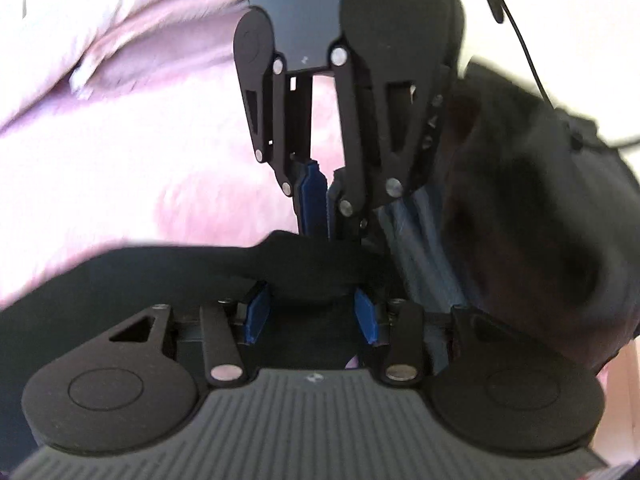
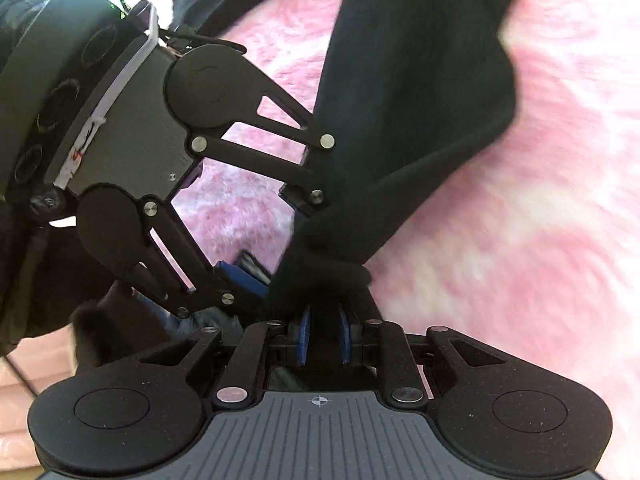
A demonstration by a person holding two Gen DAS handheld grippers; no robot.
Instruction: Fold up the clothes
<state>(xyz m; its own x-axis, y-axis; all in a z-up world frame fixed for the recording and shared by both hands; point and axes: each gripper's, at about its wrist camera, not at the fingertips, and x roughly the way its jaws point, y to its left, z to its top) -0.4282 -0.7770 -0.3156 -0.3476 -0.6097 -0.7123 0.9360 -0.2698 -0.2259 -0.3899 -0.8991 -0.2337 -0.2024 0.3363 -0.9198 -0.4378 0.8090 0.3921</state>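
Note:
A black garment (image 2: 420,100) hangs in a twisted fold over a pink fuzzy blanket (image 2: 520,240). My right gripper (image 2: 324,320) is shut on its lower bunched end, with the cloth pinched between the blue pads (image 2: 305,336). The left wrist view shows that same gripper (image 1: 320,208) coming down from above, pads nearly together. My left gripper (image 1: 311,300) meets it tip to tip with its jaws spread wide. The black garment (image 1: 200,264) lies across and between its blue pads (image 1: 256,316), hiding the tips. From the right wrist view the left gripper (image 2: 276,240) straddles the bunch.
The pink blanket (image 1: 120,140) fills the background in both views. Blurred dark fabric (image 1: 540,220) bulks at the right of the left wrist view, beside a blue-grey striped cloth (image 1: 424,248). A thin black cable (image 1: 524,48) runs down the upper right.

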